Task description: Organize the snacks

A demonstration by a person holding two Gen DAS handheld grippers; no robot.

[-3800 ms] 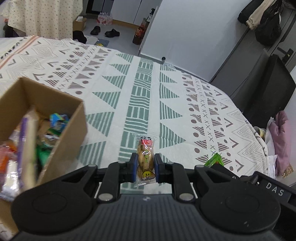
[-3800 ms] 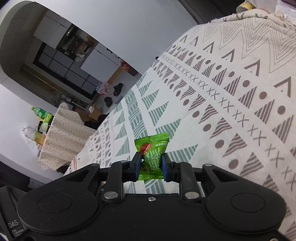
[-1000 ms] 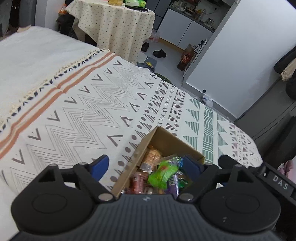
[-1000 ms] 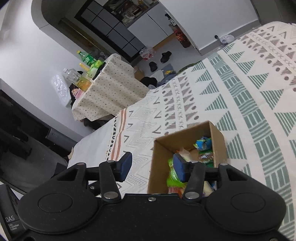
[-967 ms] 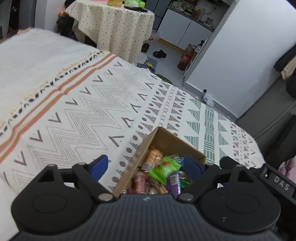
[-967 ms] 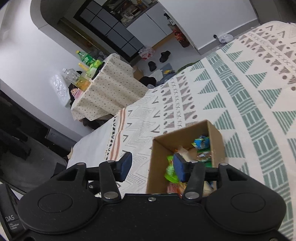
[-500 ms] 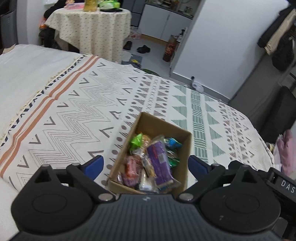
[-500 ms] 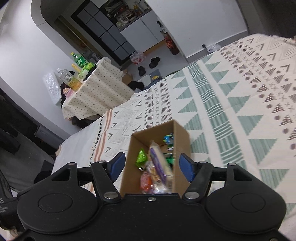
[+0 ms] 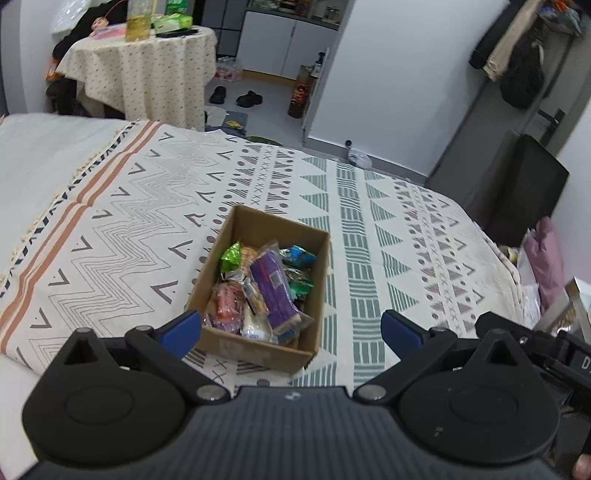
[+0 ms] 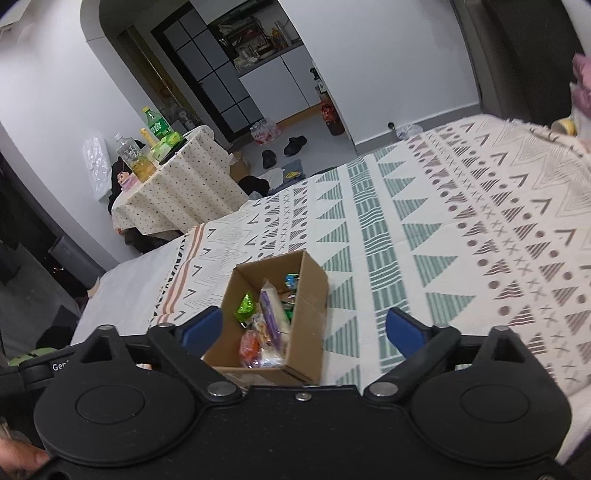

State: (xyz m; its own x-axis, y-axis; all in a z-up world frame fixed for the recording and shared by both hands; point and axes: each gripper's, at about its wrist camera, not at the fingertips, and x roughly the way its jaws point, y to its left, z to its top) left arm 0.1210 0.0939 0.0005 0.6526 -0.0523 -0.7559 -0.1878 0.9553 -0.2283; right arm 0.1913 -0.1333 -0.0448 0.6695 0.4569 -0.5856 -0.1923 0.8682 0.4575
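At the far left, a small table (image 9: 140,74) draped in a dotted cloth was seen beyond the bed, with bottles (image 9: 138,18) and a green pack (image 9: 173,20) set on its top. The bed (image 9: 110,229) was covered by a patterned blanket (image 9: 406,236) of zigzags, triangles and green stripes. On the blanket, an open cardboard box (image 9: 317,280) was placed, and the snacks (image 9: 258,291) were packed inside it: a bright green wrapper (image 9: 231,254) at the far left corner, an orange pack (image 9: 225,306) near the front, a purple pack (image 9: 273,288) laid lengthwise down the middle, and a blue one (image 9: 299,254) at the far right. No snack was seen on the blanket outside the box. The left tool (image 9: 291,332) was held above the near end of the box, its jaws opening and spread wide; nothing was gripped, and the box was framed between its blue pads (image 9: 181,330) without being touched. To its right, in the right wrist view, the same box (image 10: 312,314) was seen at an angle, and the right tool (image 10: 304,330) was likewise held over it, jaws opening wide, with nothing between the pads (image 10: 404,332) but the box below. Shoes (image 9: 236,96) were left on the floor past the bed, and dark clothes (image 9: 517,55) were hung at the far right.
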